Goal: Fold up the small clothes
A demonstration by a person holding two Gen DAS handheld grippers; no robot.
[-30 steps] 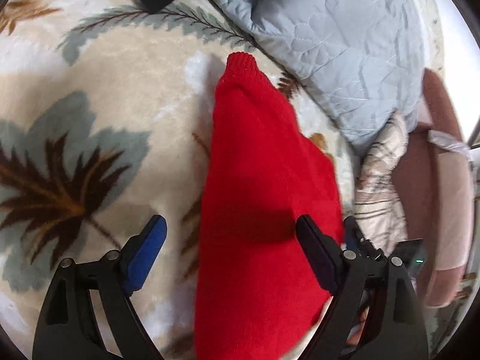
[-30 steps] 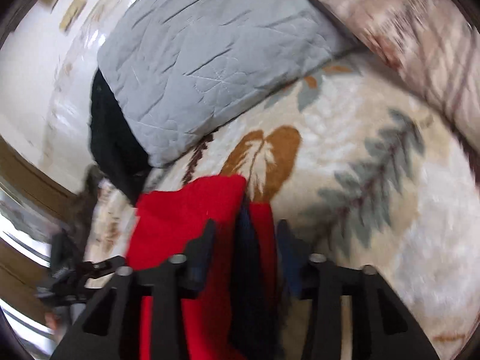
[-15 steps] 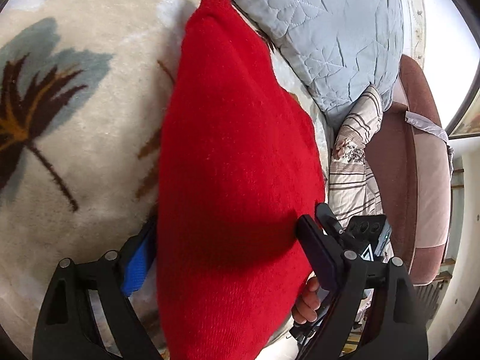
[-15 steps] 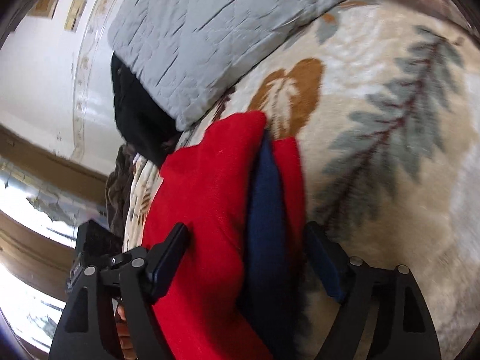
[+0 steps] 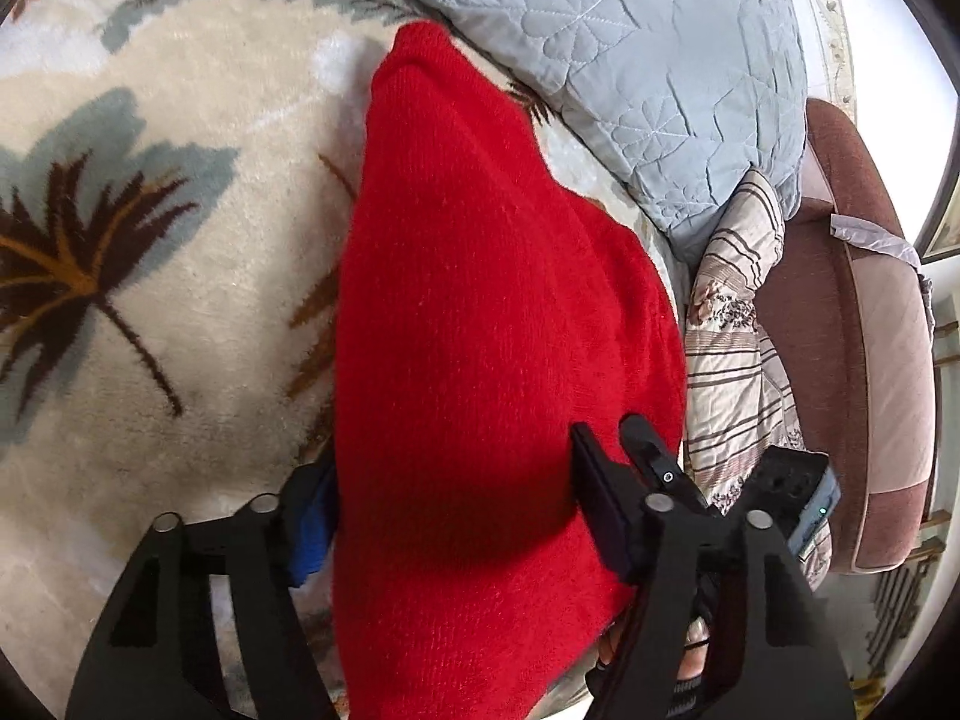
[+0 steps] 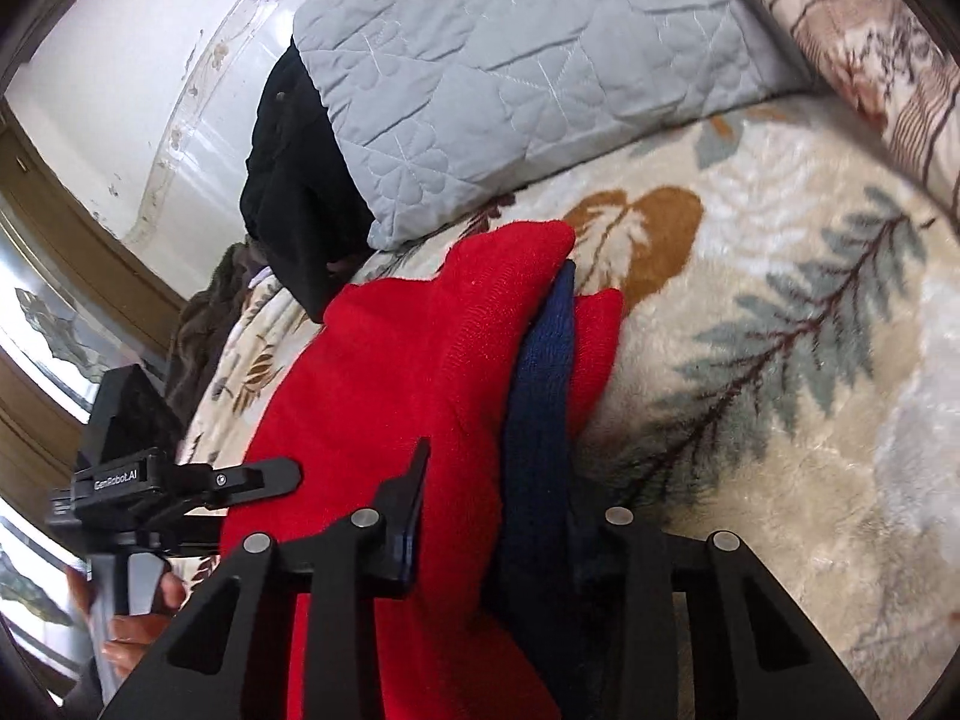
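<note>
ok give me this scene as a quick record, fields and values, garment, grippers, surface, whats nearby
garment: red knit sweater with a navy band, lying folded
left gripper: jaws closing, sweater between them
right gripper: jaws closing on sweater edge and navy band
surface: leaf-print blanket
nearby: grey quilted pillow, striped cloth

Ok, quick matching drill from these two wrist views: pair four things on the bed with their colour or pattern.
Things:
1. sweater
2. quilted pillow
3. blanket
4. inner band of the sweater

Looks:
A. cream with a leaf print
B. navy blue
C. bright red
D. pale grey-blue

Pairs: 1-C, 2-D, 3-A, 4-B
</note>
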